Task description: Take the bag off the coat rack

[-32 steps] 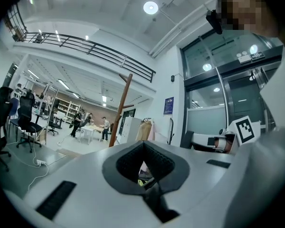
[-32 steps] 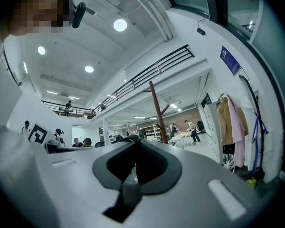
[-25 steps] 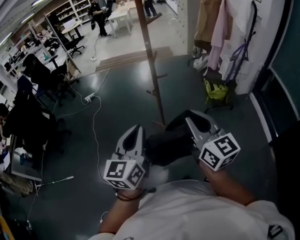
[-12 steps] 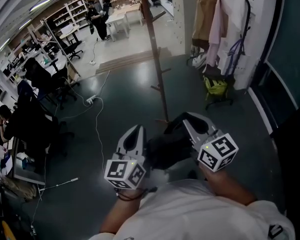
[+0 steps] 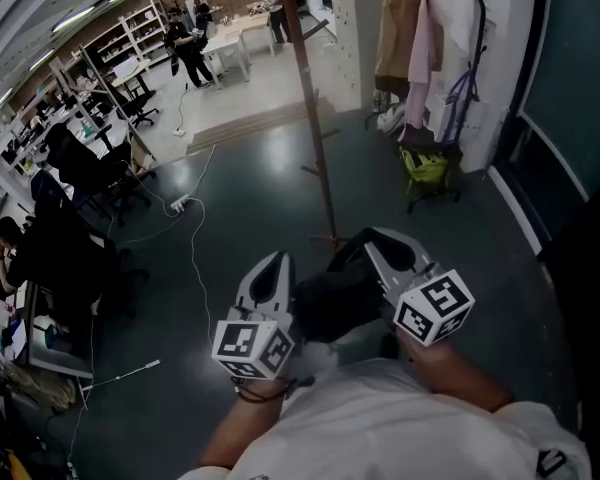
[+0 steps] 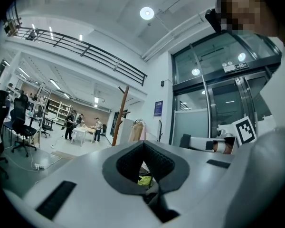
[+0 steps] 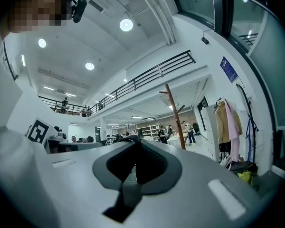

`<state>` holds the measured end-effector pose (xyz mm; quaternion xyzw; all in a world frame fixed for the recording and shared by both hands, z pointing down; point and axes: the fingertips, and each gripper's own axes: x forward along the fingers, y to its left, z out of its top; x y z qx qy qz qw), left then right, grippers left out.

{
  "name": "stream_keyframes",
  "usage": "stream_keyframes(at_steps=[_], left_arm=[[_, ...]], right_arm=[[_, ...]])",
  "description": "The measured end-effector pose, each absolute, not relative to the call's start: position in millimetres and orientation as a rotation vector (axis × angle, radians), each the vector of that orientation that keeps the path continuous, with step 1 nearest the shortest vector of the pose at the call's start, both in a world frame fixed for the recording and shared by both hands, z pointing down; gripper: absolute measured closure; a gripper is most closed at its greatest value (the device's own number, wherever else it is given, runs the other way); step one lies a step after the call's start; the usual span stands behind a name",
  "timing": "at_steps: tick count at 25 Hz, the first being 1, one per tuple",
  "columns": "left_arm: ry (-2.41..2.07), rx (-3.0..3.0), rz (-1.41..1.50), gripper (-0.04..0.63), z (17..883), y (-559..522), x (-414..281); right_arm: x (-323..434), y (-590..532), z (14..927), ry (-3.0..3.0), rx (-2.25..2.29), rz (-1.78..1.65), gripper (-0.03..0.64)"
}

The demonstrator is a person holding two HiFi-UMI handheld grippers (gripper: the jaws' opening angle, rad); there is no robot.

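Note:
A tall wooden coat rack [image 5: 313,128] stands on the dark floor ahead of me; I see no bag on its pegs. At the right wall hang coats [image 5: 412,38] and a white bag with dark straps [image 5: 458,93], with a yellow-green bag [image 5: 426,166] low beneath them. My left gripper [image 5: 273,264] and right gripper [image 5: 378,240] are held close to my chest, far from the rack. Both have jaws shut with nothing in them, as the left gripper [image 6: 143,144] and right gripper [image 7: 135,139] show in their own views. A dark shape [image 5: 335,298] lies between them.
A white cable and power strip [image 5: 180,203] lie on the floor to the left. Office chairs and desks [image 5: 80,178] fill the left side. People stand at a white table [image 5: 225,38] in the back. A glass partition [image 5: 570,118] runs along the right.
The rack, the coats and the floor have shifted slightly in the head view as my head moves. Both grippers stay shut and nearly in place near my chest.

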<state>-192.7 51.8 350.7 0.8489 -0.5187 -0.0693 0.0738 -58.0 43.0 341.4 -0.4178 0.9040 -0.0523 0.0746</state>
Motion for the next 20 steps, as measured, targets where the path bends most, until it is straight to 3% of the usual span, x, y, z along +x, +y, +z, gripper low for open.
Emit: stream_keyframes(at_steps=[20], left_arm=[[-1.509,2.558,-0.216,0.589,363.2,83.6,-191.4]], right_arm=[[-73.7,75.3,352.3,2.731,-1.257,-0.144,0.594]])
